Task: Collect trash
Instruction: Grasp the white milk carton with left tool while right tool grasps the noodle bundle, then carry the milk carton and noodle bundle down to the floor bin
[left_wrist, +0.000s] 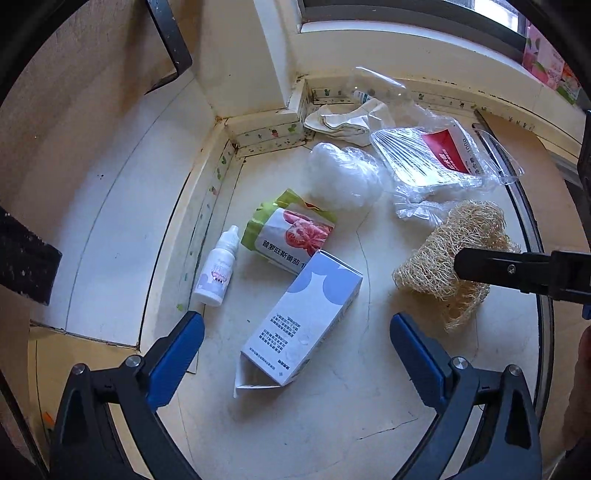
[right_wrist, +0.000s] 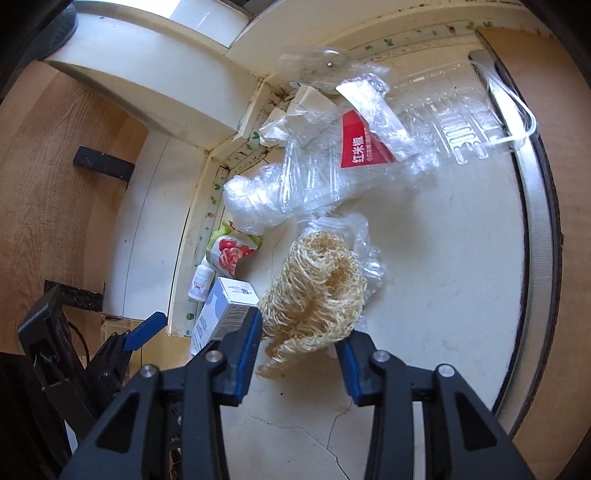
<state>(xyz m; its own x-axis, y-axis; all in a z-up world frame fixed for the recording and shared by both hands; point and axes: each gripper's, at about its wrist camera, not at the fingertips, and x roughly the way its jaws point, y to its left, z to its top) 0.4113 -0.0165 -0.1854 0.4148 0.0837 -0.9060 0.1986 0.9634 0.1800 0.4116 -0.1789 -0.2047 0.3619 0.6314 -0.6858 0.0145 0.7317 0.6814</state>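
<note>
My left gripper (left_wrist: 297, 322) hangs open over a white and pale-blue carton (left_wrist: 310, 310) that lies on the pale floor, one blue pad on either side of it and neither touching. A tan loofah sponge (right_wrist: 321, 288) lies right of the carton. My right gripper (right_wrist: 298, 328) is closed on the loofah's near end, both pads against its fibres. From the left wrist view, a black finger (left_wrist: 480, 266) of it reaches over the loofah (left_wrist: 461, 240). Behind the carton lie a small white dropper bottle (left_wrist: 218, 269) and a green tomato packet (left_wrist: 291, 232).
More litter sits toward the corner: a ball of clear film (left_wrist: 343, 177), a clear plastic tray with a red label (left_wrist: 436, 155) and crumpled white paper (left_wrist: 347, 122). A white wall base (left_wrist: 258, 129) bounds the left and back. Wood flooring (right_wrist: 55, 177) lies beyond.
</note>
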